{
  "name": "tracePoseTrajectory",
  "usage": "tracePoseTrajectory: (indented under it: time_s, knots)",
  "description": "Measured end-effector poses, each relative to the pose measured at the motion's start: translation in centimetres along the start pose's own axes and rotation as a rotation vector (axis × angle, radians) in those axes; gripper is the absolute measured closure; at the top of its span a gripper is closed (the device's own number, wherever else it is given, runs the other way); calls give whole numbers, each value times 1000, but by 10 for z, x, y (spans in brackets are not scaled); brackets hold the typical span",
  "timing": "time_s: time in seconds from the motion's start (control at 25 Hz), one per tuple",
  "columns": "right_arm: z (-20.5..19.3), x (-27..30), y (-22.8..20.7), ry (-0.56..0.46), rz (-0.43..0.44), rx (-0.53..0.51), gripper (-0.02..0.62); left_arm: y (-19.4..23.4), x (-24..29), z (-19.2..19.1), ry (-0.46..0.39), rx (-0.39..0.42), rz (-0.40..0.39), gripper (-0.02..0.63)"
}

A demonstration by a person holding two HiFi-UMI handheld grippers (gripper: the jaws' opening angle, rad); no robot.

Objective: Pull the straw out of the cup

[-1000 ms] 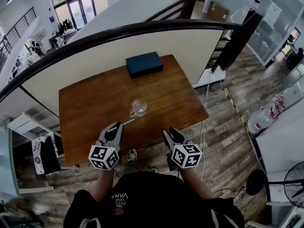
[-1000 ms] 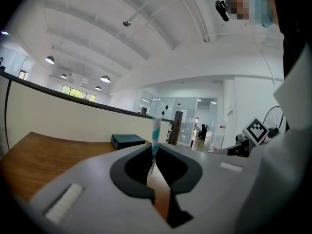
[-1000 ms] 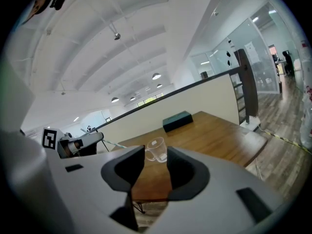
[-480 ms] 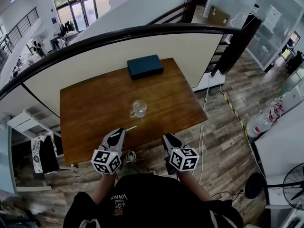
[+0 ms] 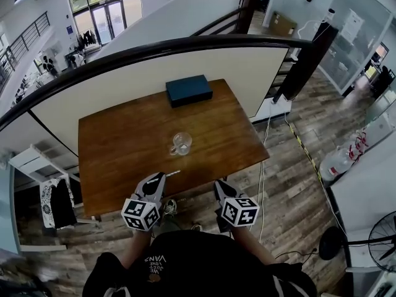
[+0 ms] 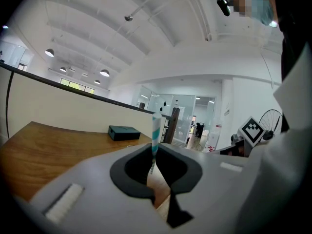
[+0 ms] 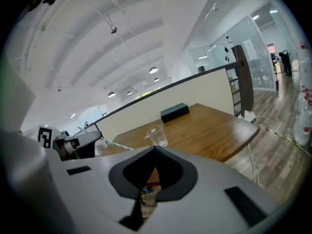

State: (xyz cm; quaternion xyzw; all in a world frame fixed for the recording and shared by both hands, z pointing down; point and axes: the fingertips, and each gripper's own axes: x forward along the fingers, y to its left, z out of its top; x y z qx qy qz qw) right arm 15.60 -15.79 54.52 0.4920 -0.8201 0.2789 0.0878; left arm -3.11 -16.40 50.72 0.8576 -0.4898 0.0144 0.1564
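Head view: left gripper (image 5: pixel 159 177) holds straw (image 5: pixel 173 172) at table's (image 5: pixel 117 135) near edge.

A: What sits between the jaws of the right gripper (image 7: pixel 155 148)?

B: Nothing. They have just been closing and now meet tip to tip.

A: And past them?

B: A clear cup (image 7: pixel 156 136) stands upright on the wooden table (image 7: pixel 209 130), with a dark box (image 7: pixel 174 112) farther off. At the left, the left gripper (image 7: pixel 97 138) has a striped straw (image 7: pixel 114 144) jutting from its tip, pointing right.
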Motion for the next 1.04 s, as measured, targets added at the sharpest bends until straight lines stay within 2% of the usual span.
tracePoseTrajectory:
  time_s: [1.04]
  knots:
    - [3, 5, 2, -7, -6, -31, 583, 7, -1, 2, -15, -6, 11, 577]
